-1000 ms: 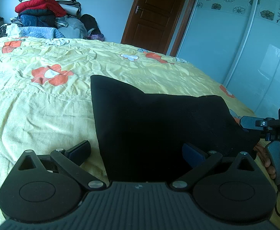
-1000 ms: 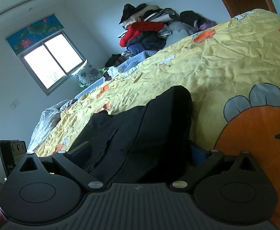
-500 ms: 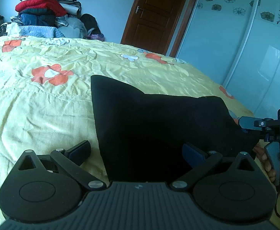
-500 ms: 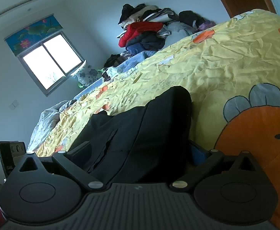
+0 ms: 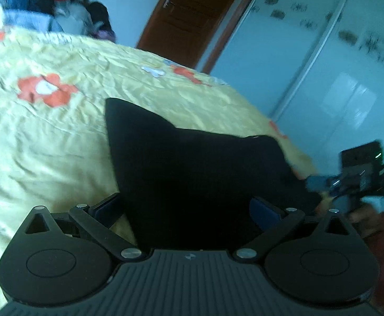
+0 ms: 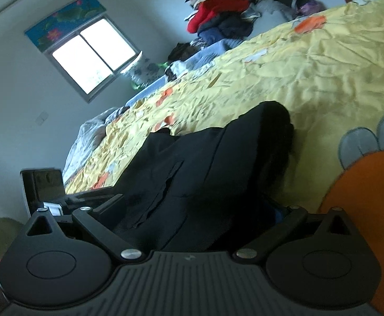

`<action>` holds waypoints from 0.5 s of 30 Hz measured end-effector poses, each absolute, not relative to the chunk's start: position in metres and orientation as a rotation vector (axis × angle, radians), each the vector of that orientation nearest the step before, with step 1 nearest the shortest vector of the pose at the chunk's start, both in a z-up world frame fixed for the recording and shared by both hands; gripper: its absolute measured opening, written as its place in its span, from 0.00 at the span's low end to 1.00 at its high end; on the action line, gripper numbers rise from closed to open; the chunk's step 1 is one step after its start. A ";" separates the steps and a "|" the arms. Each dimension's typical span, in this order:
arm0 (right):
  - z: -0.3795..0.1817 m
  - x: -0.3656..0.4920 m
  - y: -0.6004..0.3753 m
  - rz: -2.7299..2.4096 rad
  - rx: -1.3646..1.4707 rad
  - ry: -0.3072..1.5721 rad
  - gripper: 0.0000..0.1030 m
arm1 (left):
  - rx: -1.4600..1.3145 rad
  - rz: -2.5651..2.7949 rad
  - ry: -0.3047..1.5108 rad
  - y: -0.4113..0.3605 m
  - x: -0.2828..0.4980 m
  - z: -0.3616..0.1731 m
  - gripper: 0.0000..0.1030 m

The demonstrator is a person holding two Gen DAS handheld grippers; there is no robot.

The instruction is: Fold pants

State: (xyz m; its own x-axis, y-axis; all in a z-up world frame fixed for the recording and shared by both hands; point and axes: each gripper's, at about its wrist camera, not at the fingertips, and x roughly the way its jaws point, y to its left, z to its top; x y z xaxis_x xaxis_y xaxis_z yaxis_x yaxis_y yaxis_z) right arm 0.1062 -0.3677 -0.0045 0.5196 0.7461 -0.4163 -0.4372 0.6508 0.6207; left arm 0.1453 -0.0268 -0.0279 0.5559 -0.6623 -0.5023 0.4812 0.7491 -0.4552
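The black pants (image 5: 192, 163) lie folded on the yellow flowered bedspread (image 5: 47, 131). My left gripper (image 5: 186, 208) is open, its fingers wide apart on either side of the near edge of the pants. My right gripper (image 6: 197, 208) is also open and straddles the pants (image 6: 207, 168) at their other end. The right gripper shows in the left wrist view (image 5: 355, 181) at the right end of the pants. The left gripper shows in the right wrist view (image 6: 47, 187) at the lower left.
A pile of clothes (image 5: 34, 0) is stacked at the far side of the bed; it also shows in the right wrist view (image 6: 226, 13). A brown door (image 5: 192, 18) and a pale wardrobe (image 5: 336, 65) stand beyond the bed. A window (image 6: 92, 55) is on the far wall.
Both views have tilted and blurred, so both grippers are moving slightly. The pants stay where they were and both grippers remain open around them.
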 end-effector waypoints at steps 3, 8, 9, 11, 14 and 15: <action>-0.002 0.114 -0.357 0.741 0.440 0.720 1.00 | -0.273 -0.707 0.713 -0.032 0.151 -0.027 0.99; -0.008 0.126 -0.355 0.638 0.478 0.747 0.33 | -0.183 -0.677 0.691 -0.050 0.153 -0.027 0.93; -0.012 0.127 -0.359 0.636 0.512 0.752 0.32 | -0.168 -0.652 0.684 -0.053 0.151 -0.026 0.85; -0.013 0.122 -0.358 0.631 0.511 0.742 0.31 | -0.144 -0.596 0.667 -0.051 0.148 -0.026 0.53; -0.007 0.113 -0.351 0.609 0.506 0.727 0.30 | -0.244 -0.571 0.669 -0.034 0.151 -0.027 0.33; -0.003 0.111 -0.348 0.605 0.505 0.719 0.29 | -0.268 -0.567 0.669 -0.030 0.152 -0.026 0.32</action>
State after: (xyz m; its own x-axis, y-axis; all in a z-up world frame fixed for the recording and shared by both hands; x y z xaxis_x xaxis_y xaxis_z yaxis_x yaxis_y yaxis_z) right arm 0.1112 -0.3484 -0.0030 0.5989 0.6617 -0.4510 -0.3318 0.7176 0.6123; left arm 0.1515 -0.0300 -0.0265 0.6420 -0.5742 -0.5081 0.4071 0.8168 -0.4088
